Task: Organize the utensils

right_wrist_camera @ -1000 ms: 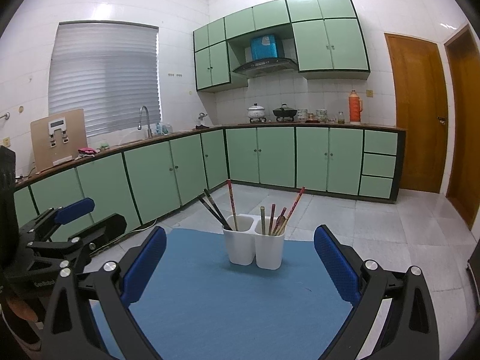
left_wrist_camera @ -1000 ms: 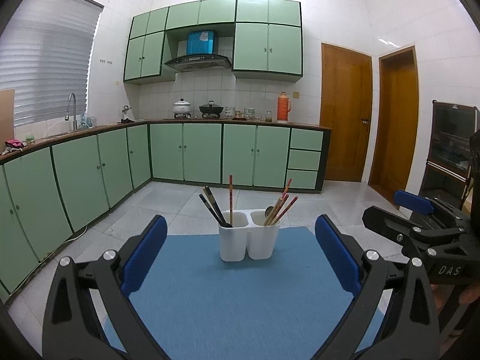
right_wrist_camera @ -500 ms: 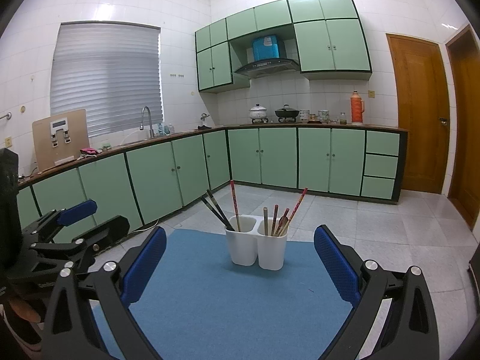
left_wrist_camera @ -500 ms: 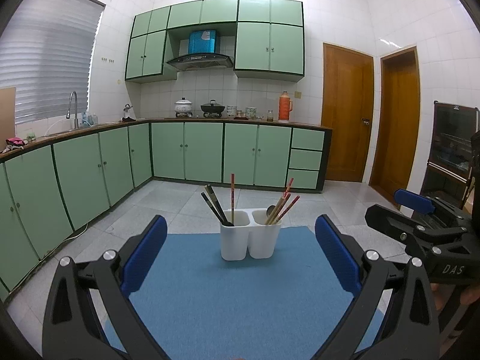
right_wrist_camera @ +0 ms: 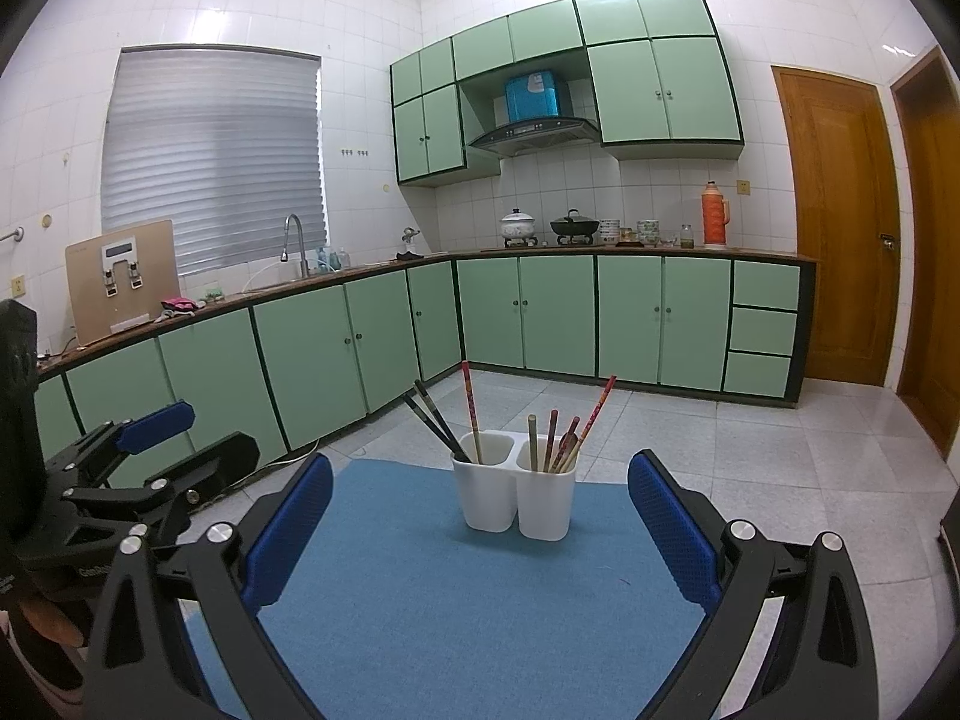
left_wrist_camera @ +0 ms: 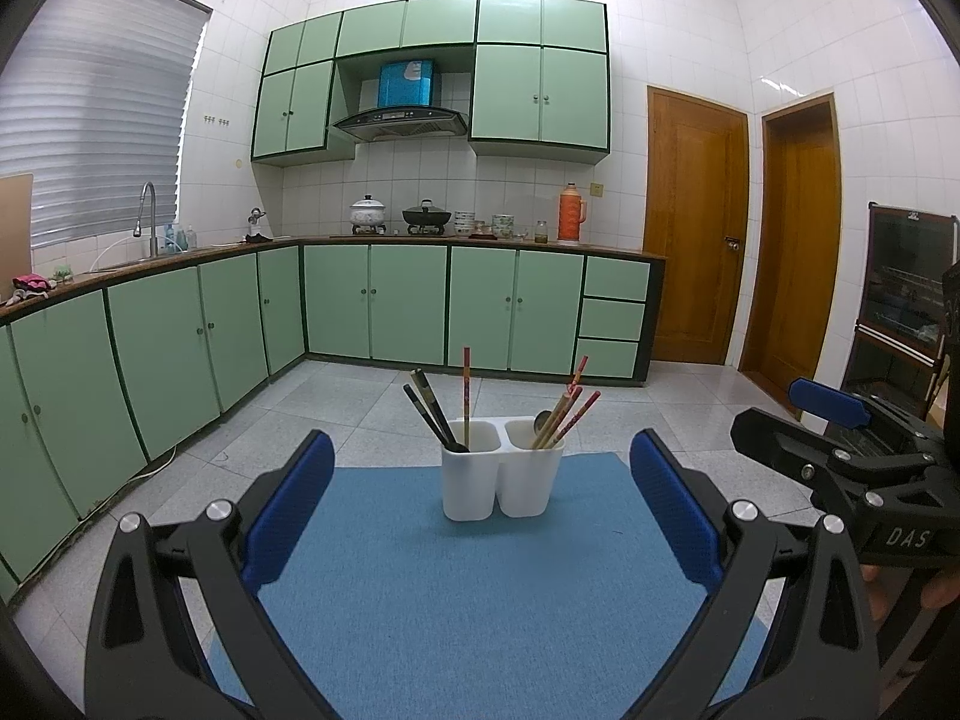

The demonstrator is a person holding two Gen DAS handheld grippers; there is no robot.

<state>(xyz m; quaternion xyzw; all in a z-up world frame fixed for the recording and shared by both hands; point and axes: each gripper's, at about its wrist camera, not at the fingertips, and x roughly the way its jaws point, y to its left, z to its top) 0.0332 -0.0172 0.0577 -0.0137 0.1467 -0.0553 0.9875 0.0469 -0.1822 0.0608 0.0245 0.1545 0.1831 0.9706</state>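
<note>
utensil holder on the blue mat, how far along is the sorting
Already done: every visible utensil stands in the white two-cup holder, dark chopsticks in one cup, reddish chopsticks mostly in the other. In hand: nothing; the left claw and right claw are open and empty. Left: one red chopstick sits among the dark ones.

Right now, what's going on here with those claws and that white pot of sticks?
A person holds a claw in each hand, both aimed at a white holder on a blue mat. The left claw and right claw are both open and empty, short of the holder. Its left cup holds dark chopsticks and one red stick; its right cup holds several reddish ones. Nothing is being gripped yet.
</note>
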